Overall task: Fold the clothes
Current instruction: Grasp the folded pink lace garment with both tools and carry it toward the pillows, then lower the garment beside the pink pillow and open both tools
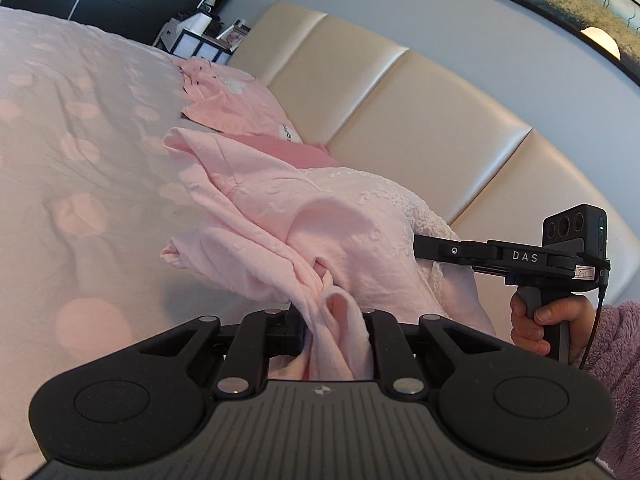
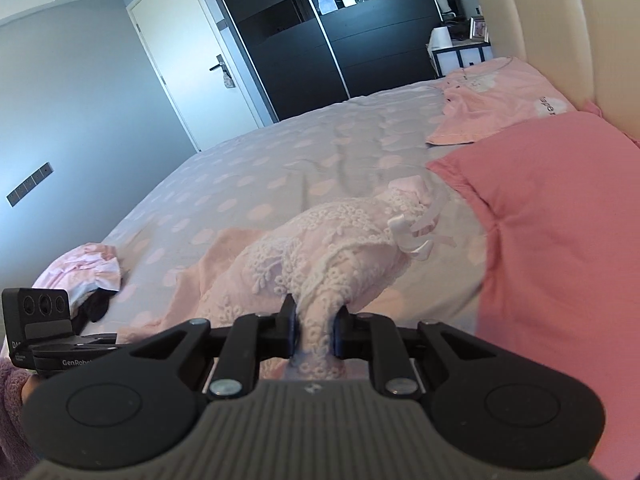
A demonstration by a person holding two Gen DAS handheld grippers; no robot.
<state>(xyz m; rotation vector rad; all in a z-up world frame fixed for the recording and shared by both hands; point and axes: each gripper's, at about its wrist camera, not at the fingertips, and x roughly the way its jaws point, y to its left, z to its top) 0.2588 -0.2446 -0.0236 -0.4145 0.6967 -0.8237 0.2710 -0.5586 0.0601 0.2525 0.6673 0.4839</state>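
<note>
The left tool [image 1: 334, 330] is clenched on a bunch of the pale pink garment [image 1: 280, 232]. The cloth is squeezed between its two black jaws and hangs up and away from them. The right tool [image 2: 314, 330] is clenched on the same garment [image 2: 320, 256], at a part with white lace. The lace is pinched tight between its jaws too.

The garment is lifted above the bed [image 2: 260, 168], with some of it trailing down onto the cover. The bed has a light cover with big pink dots. In the left view, the right tool [image 1: 424, 246] reaches into the garment from the side, and a hand [image 1: 548, 326] in a fuzzy purple sleeve [image 1: 616, 360] holds its handle.

Near the head of the bed there is a deep pink pillow [image 2: 560, 240]. It is just beside the garment. Further along the bed from this pillow lies a flat light pink shirt [image 2: 500, 108] with some dark writing on it. The cream headboard [image 1: 420, 120] stands right behind the pillow and the shirt.

On the far side of the bed from the pillow, near the edge, sits a small heap of pink and white clothes [image 2: 84, 272] with something dark under it.

There are no boxes or baskets to be seen. All the clothes lie straight on the bed. Past the bed stand a dark wardrobe [image 2: 340, 40] and a white door [image 2: 192, 60].
</note>
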